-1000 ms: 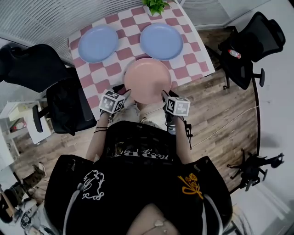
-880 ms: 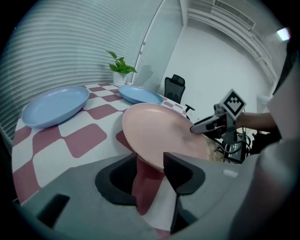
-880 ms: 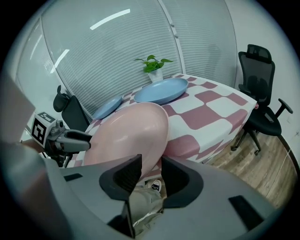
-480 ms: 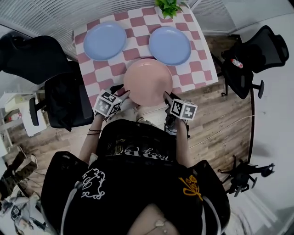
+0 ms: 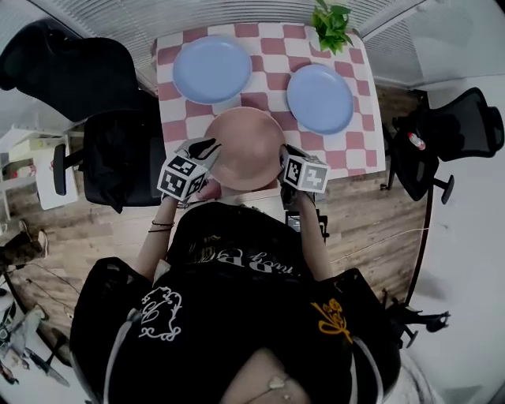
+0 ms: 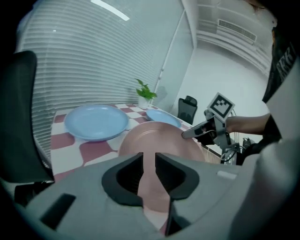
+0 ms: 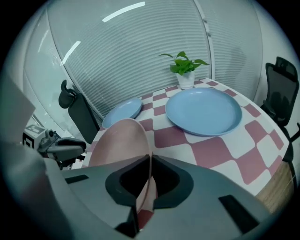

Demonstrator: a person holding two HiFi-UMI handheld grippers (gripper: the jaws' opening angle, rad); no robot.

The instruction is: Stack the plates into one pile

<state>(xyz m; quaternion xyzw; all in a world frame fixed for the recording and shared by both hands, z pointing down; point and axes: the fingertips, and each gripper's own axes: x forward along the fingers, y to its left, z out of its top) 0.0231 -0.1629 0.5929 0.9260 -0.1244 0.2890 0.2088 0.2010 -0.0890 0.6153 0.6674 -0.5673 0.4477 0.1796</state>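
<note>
A pink plate point(image 5: 245, 148) lies at the near edge of the checked table point(image 5: 272, 47), and both grippers hold its rim. My left gripper point(image 5: 207, 150) has just been closing and is shut on the plate's left rim point(image 6: 159, 140). My right gripper point(image 5: 282, 155) has just been closing and is shut on the right rim point(image 7: 119, 140), where the plate looks tilted. Two blue plates lie flat farther back, one at far left point(image 5: 211, 69) and one at right point(image 5: 319, 98). In the left gripper view, the right gripper point(image 6: 201, 132) shows across the plate.
A potted plant point(image 5: 331, 24) stands at the table's far right corner. Black office chairs stand left point(image 5: 110, 158) and right point(image 5: 450, 134) of the table. A wooden floor surrounds the table, with window blinds behind it.
Both grippers went from open beside the pink plate to shut on its left and right rims. The plate and both hands have shifted a little away from the body.
</note>
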